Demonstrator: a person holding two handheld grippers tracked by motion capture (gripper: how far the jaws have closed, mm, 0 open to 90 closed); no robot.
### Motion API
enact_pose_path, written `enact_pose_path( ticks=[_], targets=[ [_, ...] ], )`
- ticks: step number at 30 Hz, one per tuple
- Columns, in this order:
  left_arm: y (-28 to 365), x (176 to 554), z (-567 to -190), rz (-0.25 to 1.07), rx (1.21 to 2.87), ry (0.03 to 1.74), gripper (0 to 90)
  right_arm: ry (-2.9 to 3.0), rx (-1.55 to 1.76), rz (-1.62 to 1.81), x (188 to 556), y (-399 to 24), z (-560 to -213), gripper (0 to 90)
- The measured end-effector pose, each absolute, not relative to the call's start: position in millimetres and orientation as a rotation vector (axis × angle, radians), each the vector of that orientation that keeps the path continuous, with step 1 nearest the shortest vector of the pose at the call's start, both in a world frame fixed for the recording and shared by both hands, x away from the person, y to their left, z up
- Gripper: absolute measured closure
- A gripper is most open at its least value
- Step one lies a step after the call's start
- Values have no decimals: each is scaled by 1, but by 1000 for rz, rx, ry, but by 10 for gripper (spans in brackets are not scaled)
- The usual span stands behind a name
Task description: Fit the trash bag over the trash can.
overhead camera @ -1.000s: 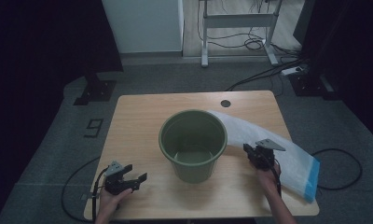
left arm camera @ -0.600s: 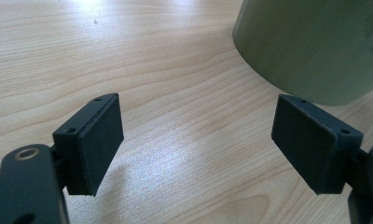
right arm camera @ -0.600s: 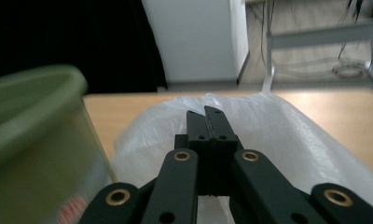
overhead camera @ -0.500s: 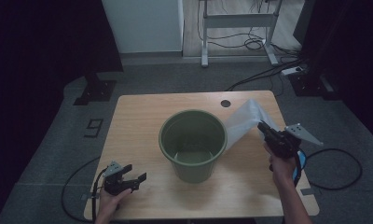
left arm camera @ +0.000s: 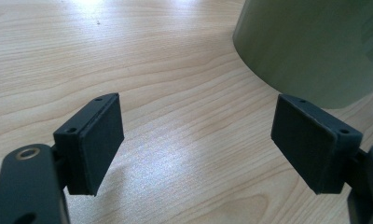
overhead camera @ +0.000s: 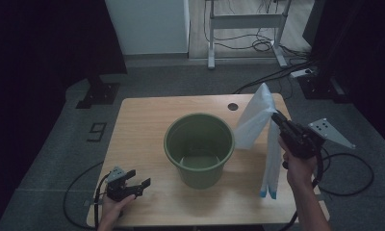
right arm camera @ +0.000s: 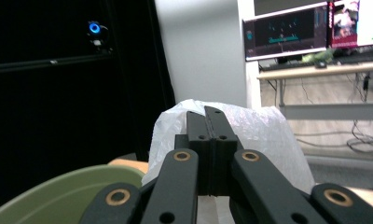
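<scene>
From the high view we see a dim room: the left side and the far right corner sink into near black, while the wooden tabletop [overhead camera: 147,120] catches soft light from above. The green bucket [overhead camera: 199,149] throws a faint shadow toward the tabletop's near edge. In the left gripper view we get bright, even light, with a pale glare near the top edge and sharp wood grain. In the right gripper view the black jaws close to the lens look soft, the white bag [right arm camera: 268,135] is washed out, and the screens behind glow.
</scene>
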State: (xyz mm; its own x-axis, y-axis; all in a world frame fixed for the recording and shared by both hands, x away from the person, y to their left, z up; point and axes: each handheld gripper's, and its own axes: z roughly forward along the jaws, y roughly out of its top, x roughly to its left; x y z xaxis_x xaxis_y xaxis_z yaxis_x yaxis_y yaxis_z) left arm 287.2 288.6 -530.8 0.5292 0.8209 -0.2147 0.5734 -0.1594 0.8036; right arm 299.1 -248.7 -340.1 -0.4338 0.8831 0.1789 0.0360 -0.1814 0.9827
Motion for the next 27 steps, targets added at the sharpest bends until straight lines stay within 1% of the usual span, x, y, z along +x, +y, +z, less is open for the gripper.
enact_pose_path(
  ticks=[11, 20, 27],
  targets=[
    [289, 287, -531, 338, 1849, 1154, 167, 1400, 1033, 1756, 289, -245, -317, 892],
    [289, 288, -532, 337, 1849, 1154, 167, 1358, 938, 1807, 274, -239, -275, 892],
    [289, 288, -532, 334, 1850, 1152, 167, 1369, 869, 1817, 270, -222, -248, 892]
  ],
)
